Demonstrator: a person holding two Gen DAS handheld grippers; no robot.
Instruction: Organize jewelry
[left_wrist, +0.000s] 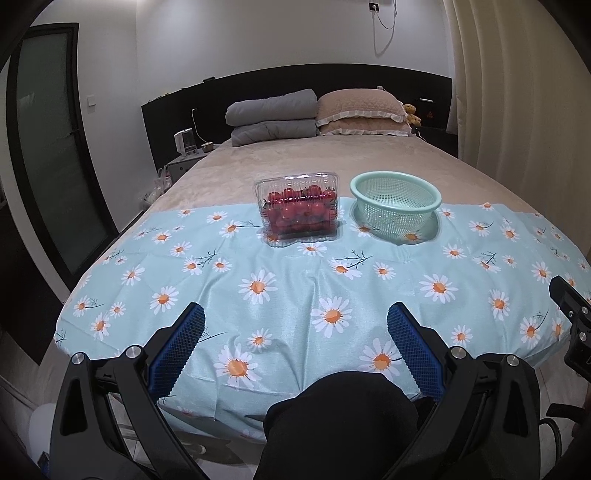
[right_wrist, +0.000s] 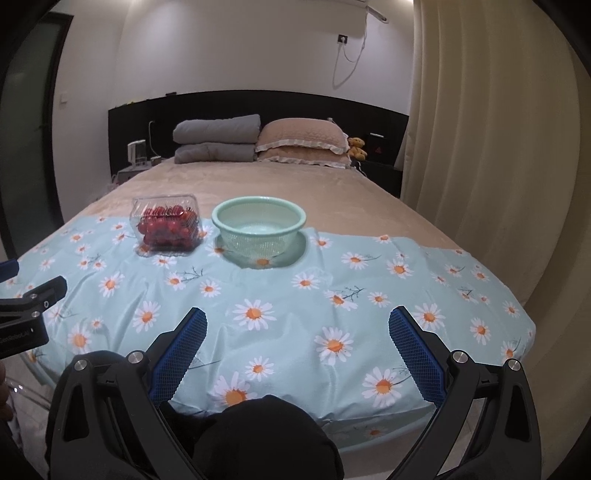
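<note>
A clear plastic box (left_wrist: 300, 208) (right_wrist: 167, 224) full of small red fruit stands shut on the daisy-print cloth (left_wrist: 288, 295) (right_wrist: 295, 317). To its right sits an empty mint-green strainer basket (left_wrist: 396, 202) (right_wrist: 259, 228) on a matching dish. No jewelry shows in either view. My left gripper (left_wrist: 295, 332) hangs open over the cloth's near edge, well short of the box. My right gripper (right_wrist: 297, 332) is open too, nothing between its blue pads, below the basket. Each gripper's black frame shows at the other view's edge.
The cloth lies across the foot of a beige bed (left_wrist: 332, 158). Folded grey blankets (left_wrist: 271, 116), tan pillows (left_wrist: 360, 110) and a teddy bear (right_wrist: 357, 147) are at the headboard. A curtain (right_wrist: 480, 166) hangs right. A person's dark-clad knee (left_wrist: 343, 417) (right_wrist: 258, 432) is below.
</note>
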